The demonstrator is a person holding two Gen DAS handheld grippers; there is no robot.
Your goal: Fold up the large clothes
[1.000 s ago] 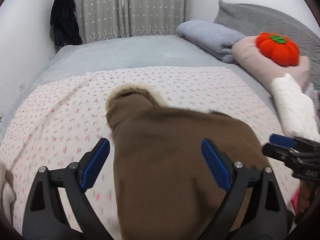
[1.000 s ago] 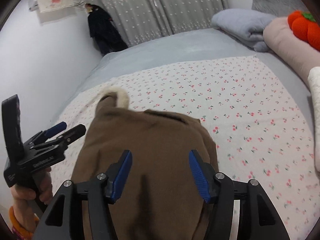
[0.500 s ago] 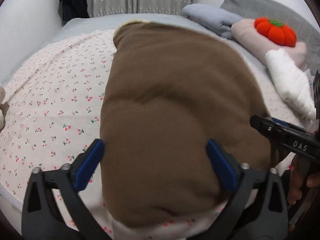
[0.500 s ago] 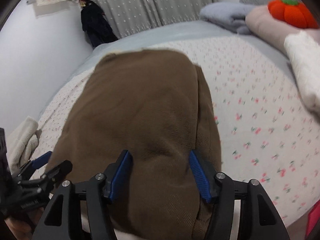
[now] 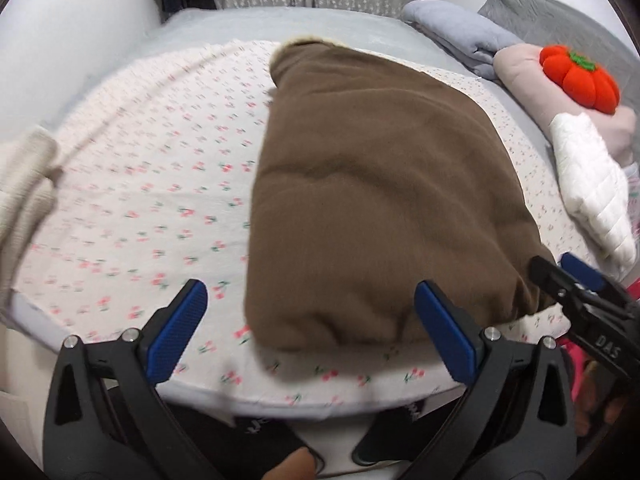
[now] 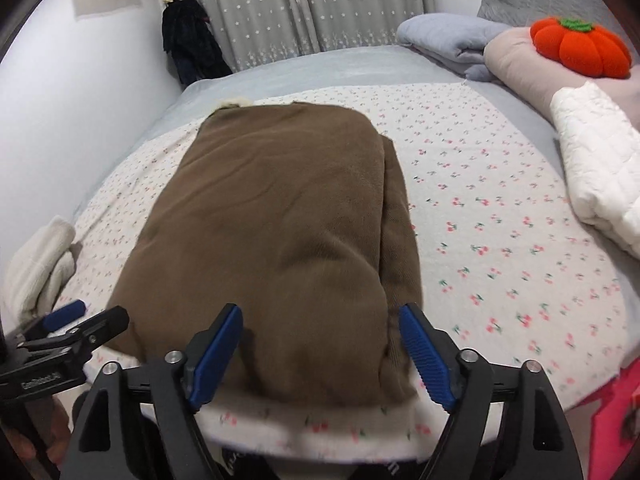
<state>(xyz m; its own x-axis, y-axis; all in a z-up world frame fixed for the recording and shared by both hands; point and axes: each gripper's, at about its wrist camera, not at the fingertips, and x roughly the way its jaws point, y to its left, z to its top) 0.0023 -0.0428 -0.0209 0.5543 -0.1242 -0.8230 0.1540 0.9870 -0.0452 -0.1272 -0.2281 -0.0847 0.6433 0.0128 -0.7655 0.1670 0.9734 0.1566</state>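
A folded brown garment (image 5: 380, 184) (image 6: 280, 224) lies flat on the cherry-print sheet (image 5: 140, 200) (image 6: 500, 220), with a cream fleecy edge at its far end. My left gripper (image 5: 310, 300) stands wide open at the garment's near left corner, pads clear of the cloth. It also shows low at the left of the right wrist view (image 6: 68, 320). My right gripper (image 6: 320, 316) straddles the near right edge. Its jaws are opening, with the fabric between them but not pressed. The left wrist view catches its tips (image 5: 560, 268) beside the garment's right corner.
A white quilted garment (image 6: 592, 160), an orange pumpkin plush (image 6: 580, 48) on a pink pillow and a folded grey-blue blanket (image 6: 448, 36) line the right side. A cream cloth (image 5: 24, 184) lies at the left. The bed's front edge runs just under both grippers.
The brown garment has come down to lie flat on the sheet. Both grippers have drawn back to its near edge. The right jaws have widened and let go of the fabric.
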